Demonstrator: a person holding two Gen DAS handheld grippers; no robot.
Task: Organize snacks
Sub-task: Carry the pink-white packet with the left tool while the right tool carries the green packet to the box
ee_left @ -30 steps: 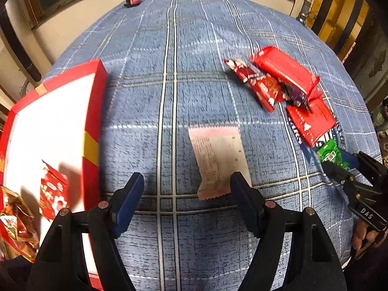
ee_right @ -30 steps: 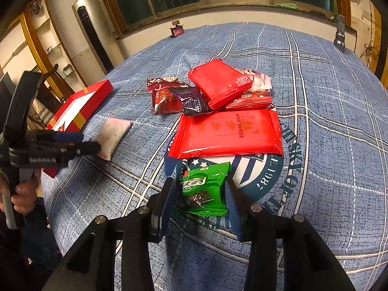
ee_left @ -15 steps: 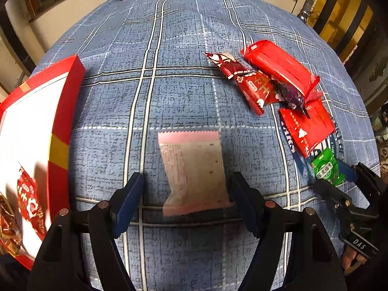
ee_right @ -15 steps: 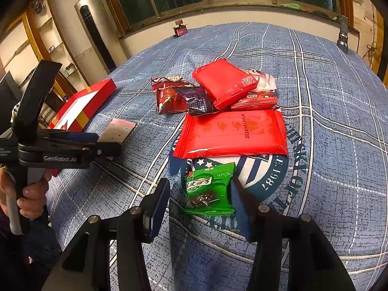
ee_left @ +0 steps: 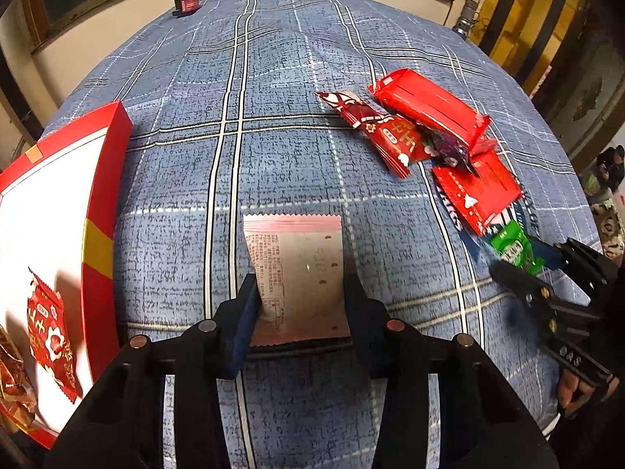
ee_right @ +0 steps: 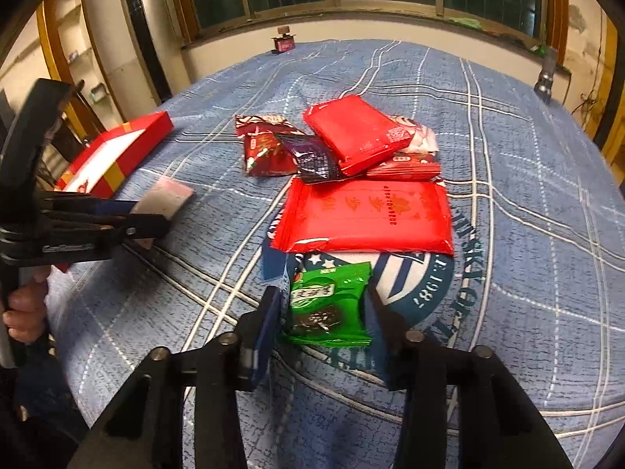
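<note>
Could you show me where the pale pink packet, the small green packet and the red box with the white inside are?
Pale pink flat snack packet point(ee_left: 299, 273), left wrist view, printed middle.
Small green snack packet point(ee_right: 328, 303), right wrist view, centre of its front.
Red cardboard box with white inside point(ee_left: 103, 195), left wrist view, red side wall.

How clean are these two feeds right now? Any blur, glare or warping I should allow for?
Left wrist view: strong fisheye bends the plaid cloth; the pink packet is sharp, the right gripper at the edge smeared. Right wrist view: the green packet is crisp, the left gripper blurred; glare streaks the large red packet.
</note>
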